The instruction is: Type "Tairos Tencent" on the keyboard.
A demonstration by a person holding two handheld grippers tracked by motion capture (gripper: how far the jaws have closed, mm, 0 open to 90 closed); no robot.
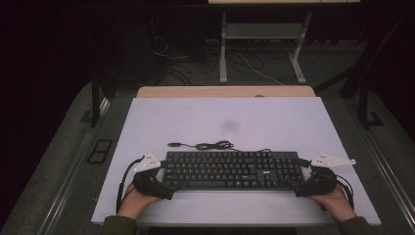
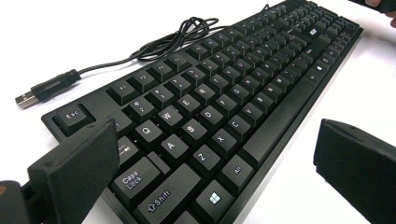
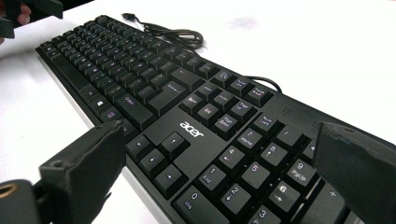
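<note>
Left gripper (image 1: 172, 187) sits at the keyboard's (image 1: 232, 169) 9 o'clock end, jaws spread wide. In the left gripper view the gripper (image 2: 215, 163) straddles the keyboard's (image 2: 224, 93) near-left corner: one jaw over the Tab/Caps Lock side, the other off the front edge above the desk (image 2: 327, 84). Contact with the keys: cannot tell. Nothing pinched.

Right gripper (image 1: 299, 188) is at the keyboard's 3 o'clock end, also spread wide. In the right gripper view the gripper (image 3: 219, 172) brackets the numpad and arrow-key area of the keyboard (image 3: 187, 107), one jaw by the front edge near the arrows, the other past the numpad's far side. Not clamped on anything.

Keyboard is black and lies flat on the white desk (image 1: 225, 117), toward the 6 o'clock edge, long side across. Its cable (image 1: 210, 145) is bunched at 12 o'clock just behind it, USB plug (image 2: 28, 98) loose on the desk. Both hands, left hand (image 1: 137, 198) and right hand (image 1: 337, 200), hold the grippers from 6 o'clock.
</note>
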